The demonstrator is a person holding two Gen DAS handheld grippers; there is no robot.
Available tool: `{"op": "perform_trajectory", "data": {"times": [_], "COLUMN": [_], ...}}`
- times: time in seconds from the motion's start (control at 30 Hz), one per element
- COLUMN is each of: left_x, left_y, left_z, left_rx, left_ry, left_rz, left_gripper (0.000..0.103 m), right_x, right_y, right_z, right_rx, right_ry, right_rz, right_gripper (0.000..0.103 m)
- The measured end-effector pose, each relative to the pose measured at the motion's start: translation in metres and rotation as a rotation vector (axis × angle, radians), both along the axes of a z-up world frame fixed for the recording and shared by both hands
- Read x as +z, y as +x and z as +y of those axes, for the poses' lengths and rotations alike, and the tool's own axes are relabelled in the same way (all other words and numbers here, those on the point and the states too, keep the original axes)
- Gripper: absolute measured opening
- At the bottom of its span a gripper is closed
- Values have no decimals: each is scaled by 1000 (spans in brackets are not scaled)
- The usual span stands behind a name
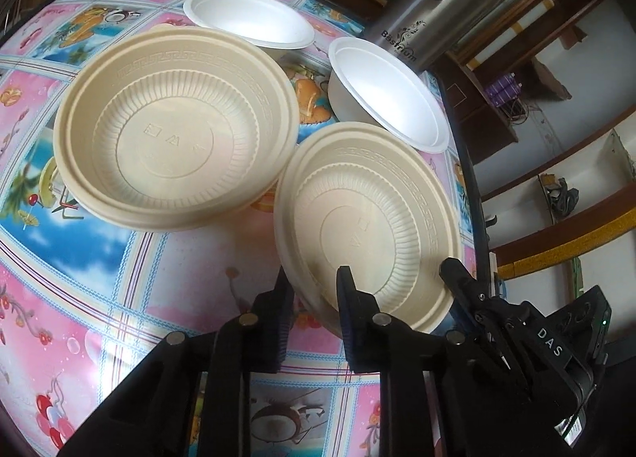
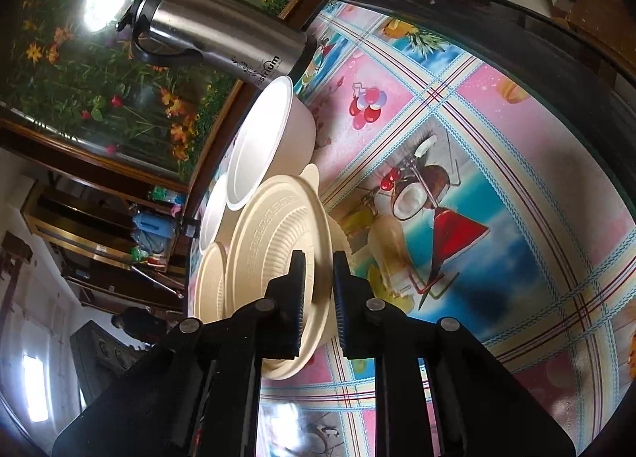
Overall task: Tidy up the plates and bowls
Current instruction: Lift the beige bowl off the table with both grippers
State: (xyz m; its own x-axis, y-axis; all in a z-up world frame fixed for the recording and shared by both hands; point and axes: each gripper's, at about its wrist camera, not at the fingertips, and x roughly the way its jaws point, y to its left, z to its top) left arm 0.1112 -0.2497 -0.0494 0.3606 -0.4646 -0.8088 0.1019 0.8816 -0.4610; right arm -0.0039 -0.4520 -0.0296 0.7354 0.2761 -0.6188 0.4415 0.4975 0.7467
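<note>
Both grippers pinch the near beige plate (image 1: 369, 218) by its rim: the left gripper (image 1: 314, 290) at its near edge, the right gripper (image 2: 320, 278) at its right edge, tilting it off the table (image 1: 119, 278). Beyond it, a second beige plate (image 1: 175, 131) leans on something underneath, and two white bowls (image 1: 250, 21) sit apart near the steel thermos (image 1: 437, 7). Judging by that, nothing looks finally stacked; sorting has barely begun.

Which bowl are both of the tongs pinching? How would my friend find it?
Start at the tall steel flask at the table's far edge. A white bowl sits in front of it, and next comes a cream ribbed bowl. Unlike the other cream bowl, this one has tongs clamped on its rim from two sides.
</note>
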Motion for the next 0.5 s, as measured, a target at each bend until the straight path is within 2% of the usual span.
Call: {"op": "perform_trajectory", "data": {"times": [0.5], "left_x": [4], "left_y": [-12], "left_z": [14], "left_rx": [-43], "left_ry": [-2], "left_rz": [-10], "left_gripper": [21], "right_x": [5], "right_y": [-4], "right_z": [12], "right_rx": [10], "right_ry": [-44], "right_rz": [-12], "right_gripper": [8]}}
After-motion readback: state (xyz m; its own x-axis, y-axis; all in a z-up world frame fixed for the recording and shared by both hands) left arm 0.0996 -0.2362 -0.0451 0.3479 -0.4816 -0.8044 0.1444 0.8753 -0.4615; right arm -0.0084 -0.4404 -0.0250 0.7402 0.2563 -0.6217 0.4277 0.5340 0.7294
